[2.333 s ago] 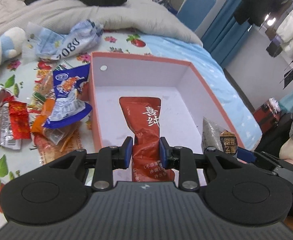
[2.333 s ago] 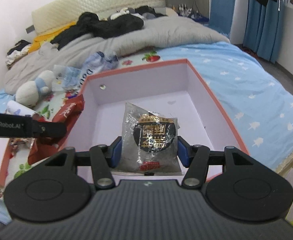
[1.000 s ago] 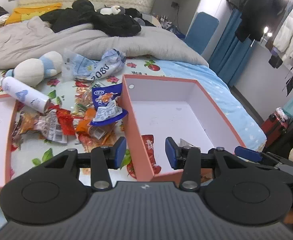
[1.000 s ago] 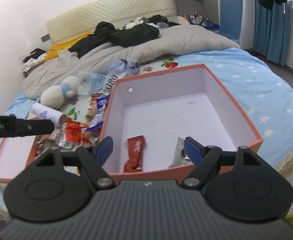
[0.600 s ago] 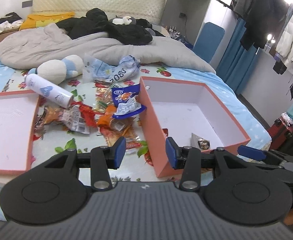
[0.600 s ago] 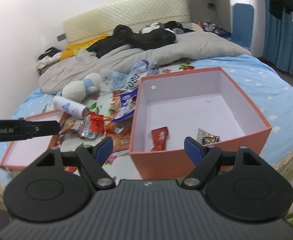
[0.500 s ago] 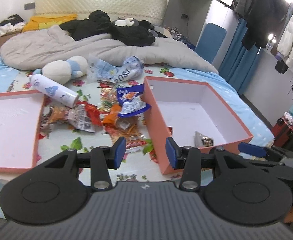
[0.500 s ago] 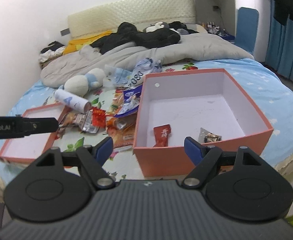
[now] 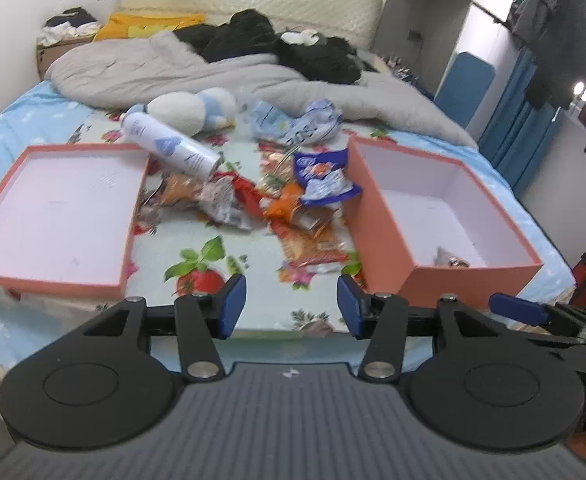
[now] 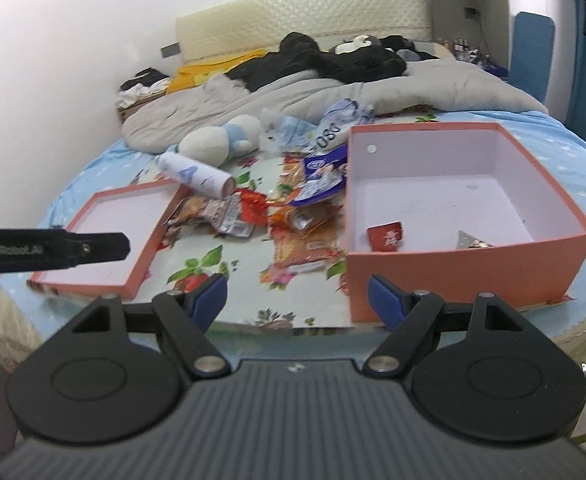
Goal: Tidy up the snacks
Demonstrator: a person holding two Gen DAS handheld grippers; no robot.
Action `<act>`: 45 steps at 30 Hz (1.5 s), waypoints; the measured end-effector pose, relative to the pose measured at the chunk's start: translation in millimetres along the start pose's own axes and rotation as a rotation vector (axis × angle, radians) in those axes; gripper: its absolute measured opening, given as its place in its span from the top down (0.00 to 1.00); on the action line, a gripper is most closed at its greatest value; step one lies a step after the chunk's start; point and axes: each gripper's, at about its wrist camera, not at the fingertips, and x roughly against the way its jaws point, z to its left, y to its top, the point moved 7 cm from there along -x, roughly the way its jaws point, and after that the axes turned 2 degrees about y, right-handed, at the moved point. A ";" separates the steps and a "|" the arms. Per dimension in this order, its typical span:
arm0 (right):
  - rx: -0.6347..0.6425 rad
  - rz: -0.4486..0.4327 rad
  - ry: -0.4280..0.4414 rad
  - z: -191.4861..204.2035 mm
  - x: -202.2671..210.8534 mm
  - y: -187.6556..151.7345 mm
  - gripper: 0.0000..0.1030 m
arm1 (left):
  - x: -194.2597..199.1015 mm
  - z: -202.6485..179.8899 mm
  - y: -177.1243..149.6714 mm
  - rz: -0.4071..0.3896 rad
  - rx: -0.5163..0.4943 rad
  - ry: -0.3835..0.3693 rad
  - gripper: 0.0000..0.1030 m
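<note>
I hold both tongs back from the bed, and neither has anything between its fingers. The left gripper is about half open and empty. The right gripper is wider open, also empty.

The snacks lie in a loose pile on the flowered sheet, between the lid on the left and the box on the right. Two are already inside the box, near its front wall: a red packet and a grey packet.

The pile is the risk, I think. The packets overlap and touch each other, so closing on one can pinch its neighbour too, or drag a thin wrapper sideways on the soft sheet. The white can rests at the pile's far edge, one end touching the wrappers, and it may roll if I disturb them. The blue packet leans at the box's left wall, so a reach there can bump the box.

The flat orange packet nearest me has its long axis running left to right, slightly tilted. The can's long axis goes diagonally, its cap end pointing toward the pile.
</note>
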 end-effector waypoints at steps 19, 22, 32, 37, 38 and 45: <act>0.014 -0.006 0.086 42.5 -50.4 15.7 0.36 | -40.8 40.7 31.3 0.014 0.064 -0.025 0.39; 0.042 0.003 0.095 51.1 -66.6 21.0 0.40 | -59.1 49.7 41.0 0.029 0.107 -0.041 0.39; 0.067 0.046 -0.031 44.2 -141.9 32.2 0.40 | -141.3 79.5 69.4 0.115 0.243 -0.114 0.40; 0.038 0.052 -0.088 28.0 -181.2 41.3 0.41 | -199.5 90.0 77.2 0.176 0.292 -0.138 0.40; 0.022 0.054 -0.096 25.0 -188.0 42.6 0.41 | -212.0 91.5 78.7 0.188 0.301 -0.146 0.40; -0.099 0.050 -0.146 6.3 -239.3 49.7 0.41 | -291.4 98.0 90.8 0.271 0.355 -0.207 0.52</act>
